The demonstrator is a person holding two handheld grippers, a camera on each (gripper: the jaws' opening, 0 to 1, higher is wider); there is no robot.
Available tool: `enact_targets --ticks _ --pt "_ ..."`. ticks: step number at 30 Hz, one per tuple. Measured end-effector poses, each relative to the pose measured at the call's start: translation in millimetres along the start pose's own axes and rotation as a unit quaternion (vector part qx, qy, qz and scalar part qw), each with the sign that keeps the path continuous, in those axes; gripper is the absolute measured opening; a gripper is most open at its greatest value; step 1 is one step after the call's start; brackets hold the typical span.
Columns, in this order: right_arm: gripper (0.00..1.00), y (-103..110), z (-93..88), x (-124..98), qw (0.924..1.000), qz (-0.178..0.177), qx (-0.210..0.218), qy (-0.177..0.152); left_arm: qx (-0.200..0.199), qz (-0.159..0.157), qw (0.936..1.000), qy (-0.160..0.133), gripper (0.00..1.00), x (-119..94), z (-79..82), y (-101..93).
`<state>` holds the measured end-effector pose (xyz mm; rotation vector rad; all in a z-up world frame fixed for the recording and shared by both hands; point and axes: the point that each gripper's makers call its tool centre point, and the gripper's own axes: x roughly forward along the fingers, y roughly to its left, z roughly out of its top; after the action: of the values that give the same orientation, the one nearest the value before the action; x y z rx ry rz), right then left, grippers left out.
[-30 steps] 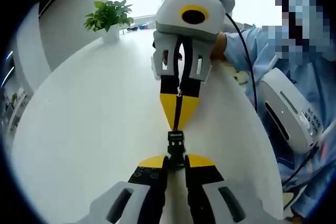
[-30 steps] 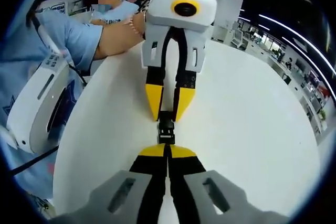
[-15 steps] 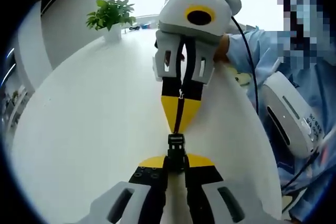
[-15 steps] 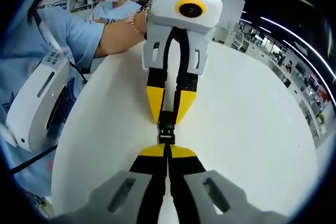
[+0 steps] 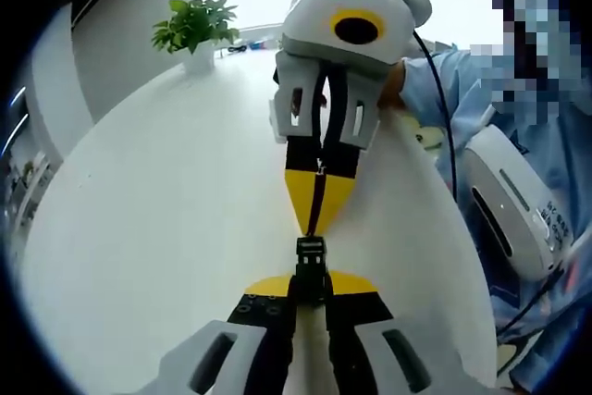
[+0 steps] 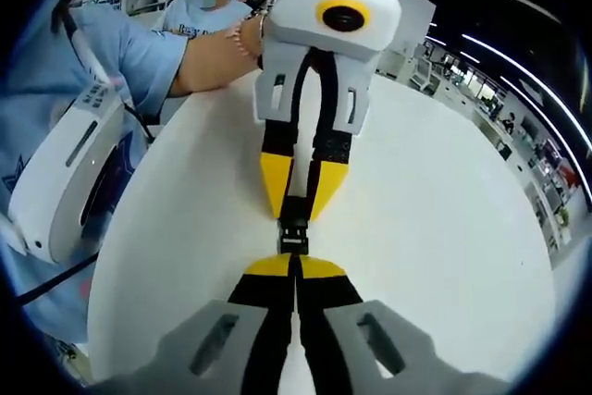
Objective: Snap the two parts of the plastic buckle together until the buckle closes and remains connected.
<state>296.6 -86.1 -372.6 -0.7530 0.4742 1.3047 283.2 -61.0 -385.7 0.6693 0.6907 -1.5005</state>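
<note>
Where the two grippers meet nose to nose above the white desk (image 5: pixel 139 228), the black plastic buckle (image 5: pixel 311 264) is seen bridging the short gap between their yellow tips. In the left gripper view, the left gripper (image 5: pixel 310 286) rises from 6 o'clock with its jaws pinching the near end of the buckle, while the right gripper (image 5: pixel 317 219) descends from 12 o'clock, its jaws pressed together on the far end. In the right gripper view, the buckle (image 6: pixel 293 227) is held between the right gripper (image 6: pixel 296 268) at 6 o'clock and the left gripper (image 6: pixel 298 210) at 12 o'clock. A potted plant (image 5: pixel 192 32) stands at 11 o'clock on the desk's far edge. A person's blue sleeve (image 5: pixel 444 90) is visible at 2 o'clock.
</note>
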Motion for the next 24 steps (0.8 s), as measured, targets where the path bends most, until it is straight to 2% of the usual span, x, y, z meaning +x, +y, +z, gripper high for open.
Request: enact_targets --ticks 20,22,23,24 --pt "0.0 -1 0.1 0 0.999 0.022 0.034 -0.018 -0.009 -0.007 0.9999 -0.008 0.11 1 2.7 1.6" --pt "0.0 -4 4.3 6 0.9986 0.021 0.034 -0.034 -0.009 -0.01 0.9998 -0.013 0.11 1 5.4 3.0" --pt "0.0 0 7.6 11 0.997 0.037 0.051 -0.045 -0.007 -0.01 0.9998 -0.013 0.11 1 5.4 2.3" --pt "0.0 -4 3.8 12 0.9976 0.027 0.054 -0.035 -0.005 -0.009 0.9999 -0.012 0.11 1 5.3 1.9"
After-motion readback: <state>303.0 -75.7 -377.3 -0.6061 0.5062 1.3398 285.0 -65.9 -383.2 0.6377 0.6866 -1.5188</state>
